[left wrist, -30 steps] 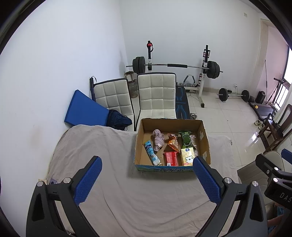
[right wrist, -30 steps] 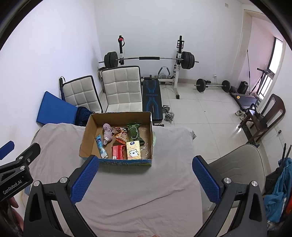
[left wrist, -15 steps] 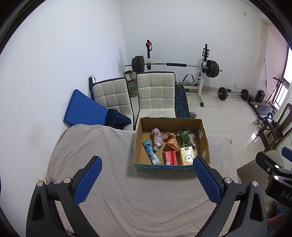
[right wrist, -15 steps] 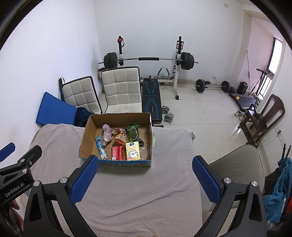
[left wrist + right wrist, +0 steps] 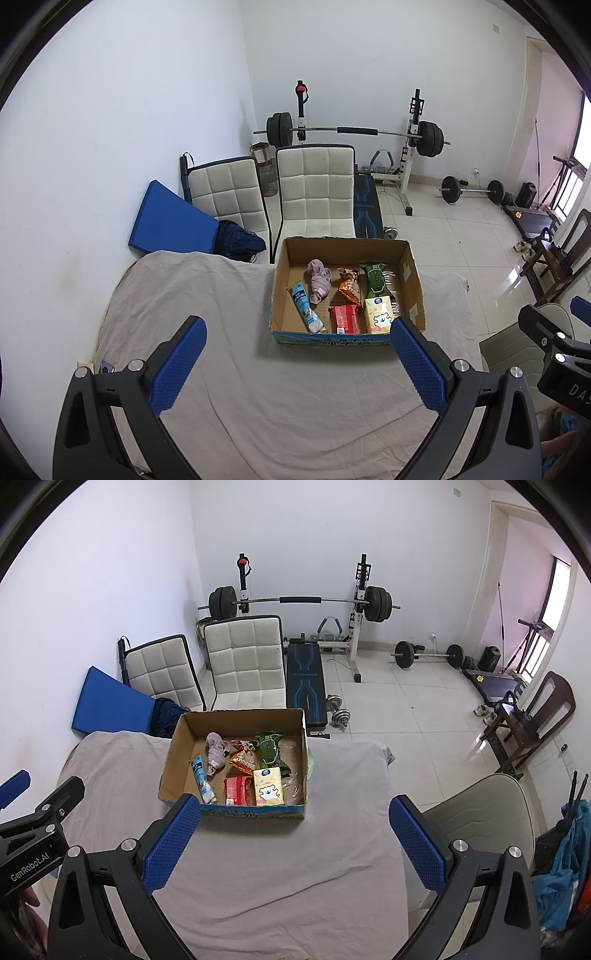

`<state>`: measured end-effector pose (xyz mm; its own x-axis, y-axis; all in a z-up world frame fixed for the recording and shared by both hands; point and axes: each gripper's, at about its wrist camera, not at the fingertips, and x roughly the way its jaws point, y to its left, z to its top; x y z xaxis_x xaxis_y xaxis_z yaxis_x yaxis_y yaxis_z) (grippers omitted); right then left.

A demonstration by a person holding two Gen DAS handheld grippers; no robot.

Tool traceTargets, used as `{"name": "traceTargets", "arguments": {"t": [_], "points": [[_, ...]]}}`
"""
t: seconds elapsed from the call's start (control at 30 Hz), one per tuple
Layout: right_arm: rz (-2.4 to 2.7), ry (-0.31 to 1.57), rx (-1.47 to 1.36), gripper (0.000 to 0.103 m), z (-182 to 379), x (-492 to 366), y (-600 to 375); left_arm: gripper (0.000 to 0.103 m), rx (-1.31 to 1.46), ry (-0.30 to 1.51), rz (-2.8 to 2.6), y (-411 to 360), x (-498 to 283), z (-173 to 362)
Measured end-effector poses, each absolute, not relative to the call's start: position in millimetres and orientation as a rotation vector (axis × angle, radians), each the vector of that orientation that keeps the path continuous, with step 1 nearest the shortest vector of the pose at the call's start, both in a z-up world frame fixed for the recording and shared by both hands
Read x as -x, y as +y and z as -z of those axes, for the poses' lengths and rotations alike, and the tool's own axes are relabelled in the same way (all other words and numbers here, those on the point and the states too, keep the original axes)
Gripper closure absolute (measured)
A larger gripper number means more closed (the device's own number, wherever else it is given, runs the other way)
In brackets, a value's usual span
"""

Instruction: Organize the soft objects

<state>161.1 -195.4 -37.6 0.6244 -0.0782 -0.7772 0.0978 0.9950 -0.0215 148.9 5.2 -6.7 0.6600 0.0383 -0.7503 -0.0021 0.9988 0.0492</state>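
Note:
An open cardboard box (image 5: 412, 280) (image 5: 173, 760) stands on a table covered with grey cloth (image 5: 184, 295) (image 5: 332, 849). It holds a pink sock bundle (image 5: 318, 277) (image 5: 216, 751), a blue tube (image 5: 304, 304) (image 5: 202, 779), an orange snack bag (image 5: 349, 286) (image 5: 243, 758), a green packet (image 5: 375, 277) (image 5: 270, 751), a red pack (image 5: 344, 318) (image 5: 238, 790) and a yellow tissue pack (image 5: 378, 314) (image 5: 269, 791). My left gripper (image 5: 297, 362) and right gripper (image 5: 293, 840) are both open and empty, held above the cloth in front of the box.
Two white padded chairs (image 5: 316, 192) (image 5: 245, 661) and a blue mat (image 5: 166, 218) stand behind the table. A barbell rack (image 5: 354, 129), bench (image 5: 304, 675) and dumbbells fill the floor beyond. A beige chair (image 5: 476, 812) sits at the table's right.
Both views shifted very slightly; the box sits a touch lower and nearer in the frames. Both grippers stay open and empty.

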Motion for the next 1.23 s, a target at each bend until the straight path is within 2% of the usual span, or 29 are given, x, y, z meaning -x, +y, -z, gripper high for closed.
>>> {"name": "traceTargets", "arguments": {"t": [1.23], "points": [[0.102, 0.889, -0.026, 0.000, 38.3, -156.5, -195.0, 0.001, -0.047, 0.851, -0.024, 1.4, -145.4, 7.4]]}}
